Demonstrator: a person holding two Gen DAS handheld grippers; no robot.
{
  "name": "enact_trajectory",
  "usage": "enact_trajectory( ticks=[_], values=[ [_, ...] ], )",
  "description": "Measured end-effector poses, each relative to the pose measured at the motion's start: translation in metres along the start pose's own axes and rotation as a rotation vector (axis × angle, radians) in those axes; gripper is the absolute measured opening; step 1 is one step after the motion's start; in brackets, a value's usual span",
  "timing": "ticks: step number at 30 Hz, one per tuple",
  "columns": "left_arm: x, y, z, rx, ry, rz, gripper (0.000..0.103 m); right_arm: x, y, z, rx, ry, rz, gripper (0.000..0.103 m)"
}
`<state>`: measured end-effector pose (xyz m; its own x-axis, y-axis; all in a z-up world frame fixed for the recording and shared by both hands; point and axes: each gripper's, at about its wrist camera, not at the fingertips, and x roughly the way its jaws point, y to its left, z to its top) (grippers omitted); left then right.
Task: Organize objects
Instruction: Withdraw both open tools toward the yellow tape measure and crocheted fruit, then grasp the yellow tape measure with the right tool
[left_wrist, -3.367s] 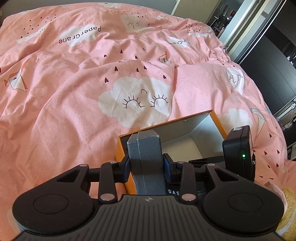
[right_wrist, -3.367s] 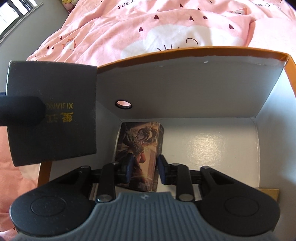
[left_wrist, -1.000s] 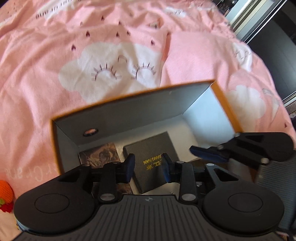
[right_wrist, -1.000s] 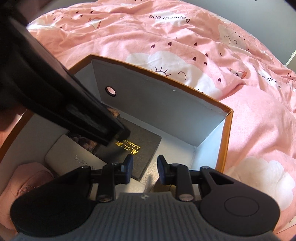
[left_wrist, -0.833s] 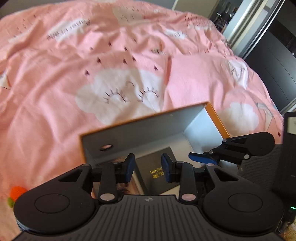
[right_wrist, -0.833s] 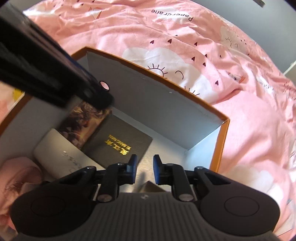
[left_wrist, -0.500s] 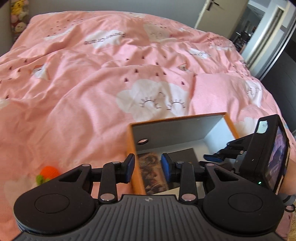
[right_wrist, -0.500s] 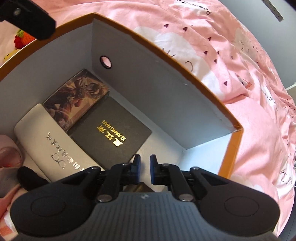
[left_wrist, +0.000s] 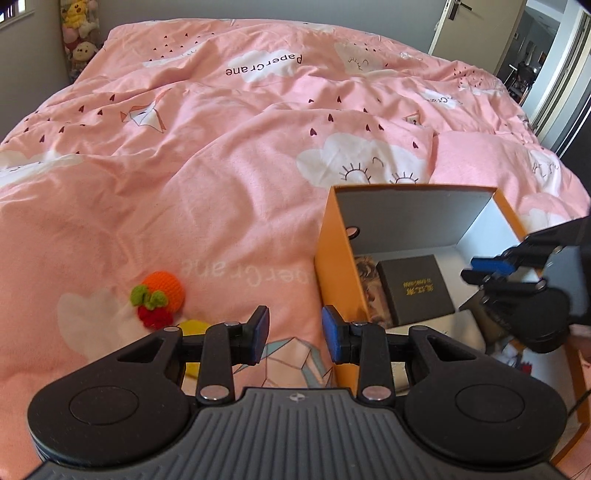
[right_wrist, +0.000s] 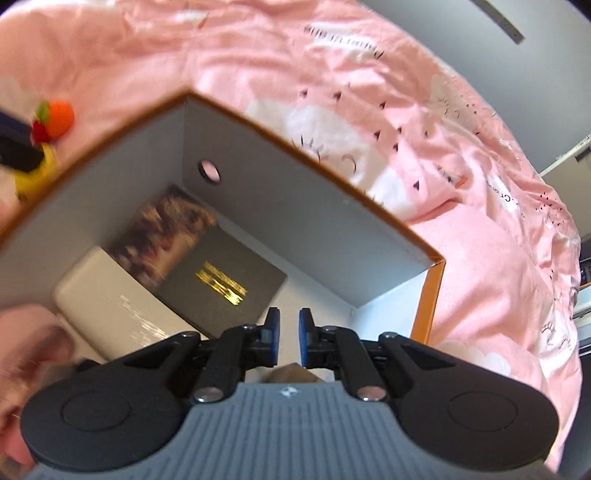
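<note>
An orange cardboard box (left_wrist: 334, 258) with pale inner walls sits open on the pink duvet (left_wrist: 221, 177), and inside it I can see three flat items lying side by side on the floor: a black box with gold lettering (left_wrist: 415, 291), an illustrated card box (left_wrist: 371, 291) touching its left edge against the wall with the finger hole, and a pale grey case (right_wrist: 107, 306) nearer to me. From my right wrist view the same black box (right_wrist: 225, 284) lies flat beside the illustrated one (right_wrist: 162, 236), though that picture is blurred. My left gripper (left_wrist: 295, 334) hangs outside the box, just beside its left wall, with its blue pads (left_wrist: 260, 332) apart and nothing between them. My right gripper (right_wrist: 288, 338) is over the box's interior, its jaws nearly together with a narrow gap and holding nothing; in the left view it (left_wrist: 484, 269) shows at the box's right side. On the duvet to the left of the box lies an orange crocheted fruit toy (left_wrist: 159, 299), with something yellow (left_wrist: 192, 328) just beside it, partly hidden by my left gripper. Plush toys (left_wrist: 79, 33) are piled in the far corner of the room.
</note>
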<state>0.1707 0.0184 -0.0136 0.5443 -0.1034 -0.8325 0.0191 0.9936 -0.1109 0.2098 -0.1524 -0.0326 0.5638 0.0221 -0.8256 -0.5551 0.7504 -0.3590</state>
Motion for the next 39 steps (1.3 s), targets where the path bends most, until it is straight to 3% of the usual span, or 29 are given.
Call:
enact_trajectory(
  ticks=[7, 12, 14, 22, 28, 31, 34, 36, 39],
  values=[
    [-0.024, 0.012, -0.007, 0.007, -0.058, 0.039, 0.038, -0.047, 0.035, 0.026, 0.157, -0.219, 0.122, 0.011],
    [-0.04, 0.035, -0.009, -0.032, -0.087, 0.078, 0.039, -0.064, 0.063, 0.039, 0.223, -0.32, 0.21, 0.032],
    [-0.042, 0.044, -0.013, -0.045, -0.088, 0.089, 0.039, -0.068, 0.079, 0.047, 0.226, -0.335, 0.228, 0.034],
    [-0.038, 0.086, -0.024, -0.134, -0.061, 0.089, 0.046, -0.06, 0.115, 0.057, 0.25, -0.311, 0.298, 0.037],
    [-0.026, 0.113, -0.026, -0.192, -0.015, 0.072, 0.046, -0.048, 0.139, 0.067, 0.174, -0.27, 0.341, 0.038],
    [-0.021, 0.121, -0.026, -0.221, -0.006, 0.1, 0.046, -0.037, 0.153, 0.075, 0.12, -0.235, 0.356, 0.038],
    [-0.014, 0.124, -0.028, -0.21, 0.017, 0.116, 0.046, -0.022, 0.165, 0.083, 0.075, -0.187, 0.396, 0.04],
    [-0.009, 0.123, -0.03, -0.179, 0.032, 0.133, 0.046, -0.009, 0.171, 0.09, 0.036, -0.152, 0.427, 0.048],
    [-0.002, 0.119, -0.032, -0.122, 0.053, 0.175, 0.045, 0.007, 0.18, 0.099, -0.079, -0.102, 0.431, 0.048]
  ],
)
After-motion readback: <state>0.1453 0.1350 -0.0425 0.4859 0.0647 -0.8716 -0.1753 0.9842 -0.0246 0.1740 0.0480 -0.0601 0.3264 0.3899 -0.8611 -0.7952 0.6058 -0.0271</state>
